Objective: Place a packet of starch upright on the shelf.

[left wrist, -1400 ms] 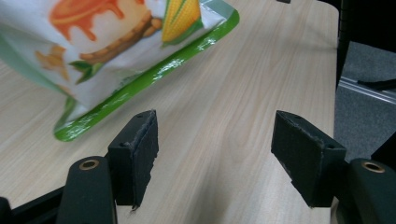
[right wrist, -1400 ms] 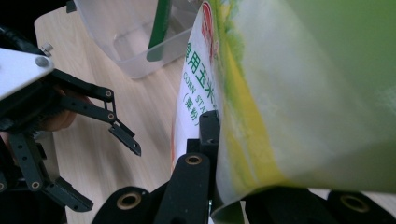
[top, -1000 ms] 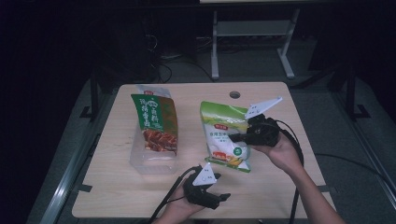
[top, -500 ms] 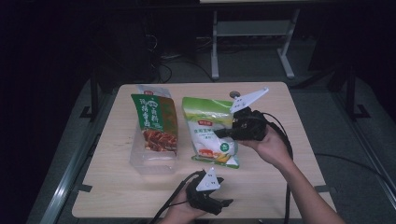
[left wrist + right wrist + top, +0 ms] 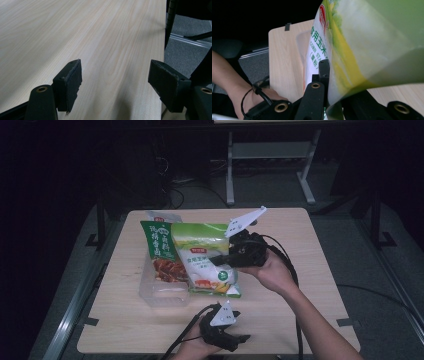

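Nearest, the left gripper (image 5: 239, 340) rests at the table (image 5: 300, 305) edge, its pads (image 5: 72, 83) spread wide over bare wood with nothing between them. Beyond it, the right gripper (image 5: 216, 261) pinches the yellow-green corn starch bag (image 5: 207, 257), reading "CORN ST…" with Chinese characters, just beside the green snack bag (image 5: 160, 251) in the clear bin (image 5: 150, 292). The carrying step seems underway; next likely calls for lowering it into the bin.

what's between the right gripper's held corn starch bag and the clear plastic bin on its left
Nothing visible. The right gripper is shut on the green-and-white corn starch bag, lifted beside the clear plastic bin. A dark green snack bag already stands inside that bin, taking up space.
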The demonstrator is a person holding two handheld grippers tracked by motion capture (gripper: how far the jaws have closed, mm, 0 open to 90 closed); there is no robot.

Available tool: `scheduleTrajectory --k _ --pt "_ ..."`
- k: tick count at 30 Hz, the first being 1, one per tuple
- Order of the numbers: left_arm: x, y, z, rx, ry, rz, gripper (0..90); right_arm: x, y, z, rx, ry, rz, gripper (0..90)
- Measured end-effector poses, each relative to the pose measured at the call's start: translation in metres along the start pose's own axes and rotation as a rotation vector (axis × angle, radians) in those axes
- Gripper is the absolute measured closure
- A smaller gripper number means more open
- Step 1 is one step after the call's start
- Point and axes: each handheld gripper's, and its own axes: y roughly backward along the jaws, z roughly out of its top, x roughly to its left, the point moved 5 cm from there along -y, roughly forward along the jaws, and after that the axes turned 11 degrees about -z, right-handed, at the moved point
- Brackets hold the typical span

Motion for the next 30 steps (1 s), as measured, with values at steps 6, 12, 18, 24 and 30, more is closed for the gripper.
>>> scheduleTrajectory --k 6,12,18,24,30 --pt "0.0 0.001 0.0 -0.006 -0.005 0.002 26.5 0.006 -0.013 0.014 0.005 0.033 0.006 88.3" --pt "-0.001 0.001 -0.001 -0.005 -0.009 0.002 26.5 0.011 -0.028 0.029 0.008 0.042 0.02 88.4" --pt "-0.001 0.002 -0.002 0.001 -0.009 0.001 26.5 0.015 -0.048 0.043 0.004 0.043 0.023 88.3" --pt "0.001 0.005 0.0 -0.009 0.0 0.002 26.5 0.022 -0.07 0.053 0.006 0.034 0.045 88.3" --pt "0.006 0.01 0.0 0.014 -0.018 0.017 26.0 0.023 -0.093 0.061 0.018 0.04 0.048 88.4"
